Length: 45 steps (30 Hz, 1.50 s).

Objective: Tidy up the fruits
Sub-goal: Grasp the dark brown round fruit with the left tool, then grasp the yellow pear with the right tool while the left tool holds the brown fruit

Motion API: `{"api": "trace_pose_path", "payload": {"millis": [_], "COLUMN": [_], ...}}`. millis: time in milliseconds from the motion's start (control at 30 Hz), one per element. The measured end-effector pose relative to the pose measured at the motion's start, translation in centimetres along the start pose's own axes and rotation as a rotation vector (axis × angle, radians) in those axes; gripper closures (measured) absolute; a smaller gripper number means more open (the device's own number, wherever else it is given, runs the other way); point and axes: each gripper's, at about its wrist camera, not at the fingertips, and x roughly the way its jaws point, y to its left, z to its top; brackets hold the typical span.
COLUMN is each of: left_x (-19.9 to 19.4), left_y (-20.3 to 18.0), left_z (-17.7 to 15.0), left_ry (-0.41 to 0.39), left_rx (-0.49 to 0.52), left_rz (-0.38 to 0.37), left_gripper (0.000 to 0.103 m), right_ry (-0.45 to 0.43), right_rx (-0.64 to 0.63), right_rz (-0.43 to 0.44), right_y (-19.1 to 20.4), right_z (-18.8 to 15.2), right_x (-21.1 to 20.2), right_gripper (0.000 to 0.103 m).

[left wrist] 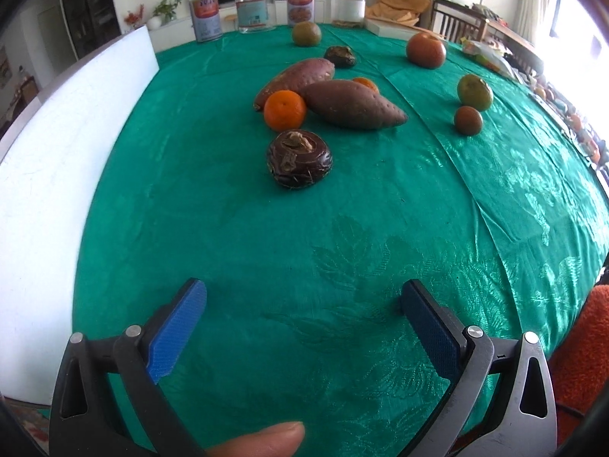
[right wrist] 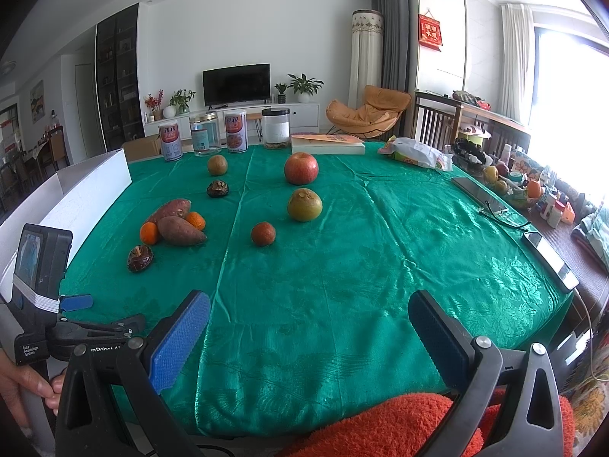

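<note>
2 sweet potatoes (right wrist: 179,224), 2 oranges (right wrist: 149,233), 1 apple (right wrist: 301,168).

Desk cloth (right wrist: 342,266): glossy green fabric, woven leaf pattern. Tongs (left wrist: 302,304) pads (left wrist: 175,327): blue textured rubber; frame matt black plastic, metal rivets. Sweet potato (left wrist: 352,104): rough, dull skin.
</note>
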Motion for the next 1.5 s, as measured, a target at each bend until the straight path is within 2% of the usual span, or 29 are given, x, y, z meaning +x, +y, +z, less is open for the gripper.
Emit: {"api": "trace_pose_path", "payload": {"millis": [133,233,333,400,533,633,667,767,833,867,933,1033,1200,1233,1300,1367,1433,1500], "left_x": [0.2,0.6,0.2,0.5,2.5,3.8,4.1,3.8,3.8,3.7,3.4,2.5,0.6,0.3,-0.4,-0.9,-1.3,-1.5], "left_y": [0.6,1.8,3.3,3.1,1.6,1.3,1.4,1.2,1.2,1.2,1.4,2.1,3.1,3.3,3.7,4.1,4.4,4.7], "left_z": [0.4,2.1,4.6,6.2,7.8,7.8,7.8,7.7,7.7,7.7,7.6,7.2,6.7,6.6,6.2,5.9,5.5,5.3], "left_ry": [-0.023,0.035,-0.007,-0.027,-0.005,0.011,0.013,-0.014,-0.019,-0.025,-0.026,-0.05,-0.069,-0.072,-0.08,-0.086,-0.091,-0.093], "left_rx": [0.031,0.023,-0.023,0.006,0.077,0.075,0.068,0.086,0.094,0.098,0.093,0.071,0.049,0.041,0.028,0.018,0.015,0.015], "left_rz": [-0.029,-0.064,-0.196,-0.249,-0.242,-0.215,-0.209,-0.165,-0.161,-0.157,-0.173,-0.188,-0.211,-0.213,-0.218,-0.219,-0.218,-0.21], "left_gripper": [0.0,0.001,0.002,0.003,0.003,0.004,0.009,0.035,0.044,0.059,0.059,0.06,0.06,0.06,0.06,0.06,0.06,0.06], "right_ry": [0.002,0.004,0.002,0.003,0.004,0.006,0.009,0.024,0.037,0.044,0.07,0.159,0.308,0.323,0.373,0.405,0.42,0.432], "right_rx": [0.008,0.014,0.014,0.014,0.022,0.036,0.041,0.058,0.07,0.076,0.093,0.089,0.032,0.003,-0.032,-0.055,-0.08,-0.091], "right_rz": [0.007,0.012,0.014,0.015,0.017,0.021,0.024,0.031,0.035,0.039,0.055,0.151,0.284,0.289,0.318,0.334,0.32,0.316], "right_y": [-0.1,-0.2,-0.3,-0.3,-0.5,-0.8,-0.9,-1.2,-1.4,-1.5,-1.9,-2.2,-1.5,-1.0,0.1,1.2,2.3,3.0], "right_z": [-0.2,-0.3,-0.3,-0.3,-0.2,-0.2,-0.2,-0.2,-0.1,-0.1,0.0,1.3,4.9,5.5,6.2,6.6,6.8,7.0], "right_x": [0.1,0.1,0.0,0.0,-0.1,-0.1,0.0,0.3,0.7,0.8,1.3,3.3,9.7,11.2,14.4,17.1,19.2,20.9], "right_gripper": [0.0,0.0,0.0,0.0,0.0,0.0,0.0,0.0,0.0,0.0,0.0,0.0,0.001,0.003,0.022,0.035,0.037,0.044]}}
